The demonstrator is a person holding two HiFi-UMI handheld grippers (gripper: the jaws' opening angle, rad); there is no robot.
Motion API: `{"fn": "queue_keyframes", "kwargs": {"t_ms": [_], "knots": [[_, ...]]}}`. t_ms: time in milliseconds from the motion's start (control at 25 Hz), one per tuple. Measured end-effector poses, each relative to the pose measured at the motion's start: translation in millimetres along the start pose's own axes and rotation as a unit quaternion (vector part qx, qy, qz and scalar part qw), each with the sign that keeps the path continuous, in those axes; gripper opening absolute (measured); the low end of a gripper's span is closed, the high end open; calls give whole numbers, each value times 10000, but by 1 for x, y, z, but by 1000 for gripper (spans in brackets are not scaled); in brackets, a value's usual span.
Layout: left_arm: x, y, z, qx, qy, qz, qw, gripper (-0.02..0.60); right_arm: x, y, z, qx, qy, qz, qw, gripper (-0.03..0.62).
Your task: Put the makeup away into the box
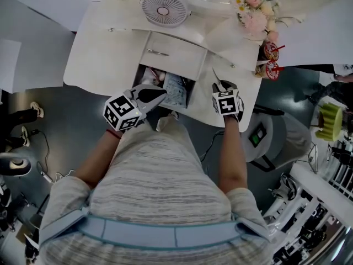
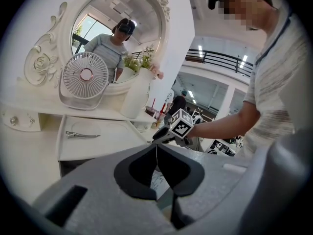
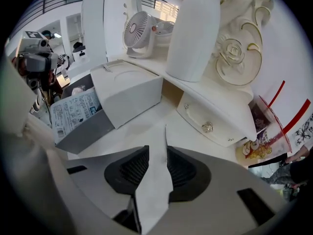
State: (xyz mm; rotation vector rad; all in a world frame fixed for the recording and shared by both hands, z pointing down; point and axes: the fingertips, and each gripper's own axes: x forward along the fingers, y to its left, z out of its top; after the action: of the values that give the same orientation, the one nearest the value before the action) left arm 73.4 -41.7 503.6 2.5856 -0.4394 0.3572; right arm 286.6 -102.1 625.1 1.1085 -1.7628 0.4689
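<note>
While the right gripper (image 3: 154, 151) clamps a white pointed strip (image 3: 155, 195), its long axis along the jaws, the open box (image 3: 83, 129) lies at frame left, nearer the left gripper (image 1: 159, 94), whose jaws meet empty; a leftward carry seems needed.

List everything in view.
Dressing table: one, white, under everything.
Mirror: one, white ornate frame, table's back.
Fan: one, white-pink, before the mirror.
Hair clip: one, silver, on the white tray.
Box: one, grey, open below the tray, leaflet inside.
Flowers: one bunch, pink-white, table's right.
Wedge piece: one, white, gripped by right tool.
Left tool: one, grey, shut, empty, at the box.
Right tool: one, grey, over the tabletop.
</note>
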Motion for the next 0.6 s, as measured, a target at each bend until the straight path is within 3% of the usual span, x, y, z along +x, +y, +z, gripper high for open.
{"fn": "queue_keyframes", "kwargs": {"t_ms": [600], "knots": [[3, -13, -10, 82, 416, -53, 9991, 13, 24, -21, -17, 16, 212, -11, 9998, 106]]}}
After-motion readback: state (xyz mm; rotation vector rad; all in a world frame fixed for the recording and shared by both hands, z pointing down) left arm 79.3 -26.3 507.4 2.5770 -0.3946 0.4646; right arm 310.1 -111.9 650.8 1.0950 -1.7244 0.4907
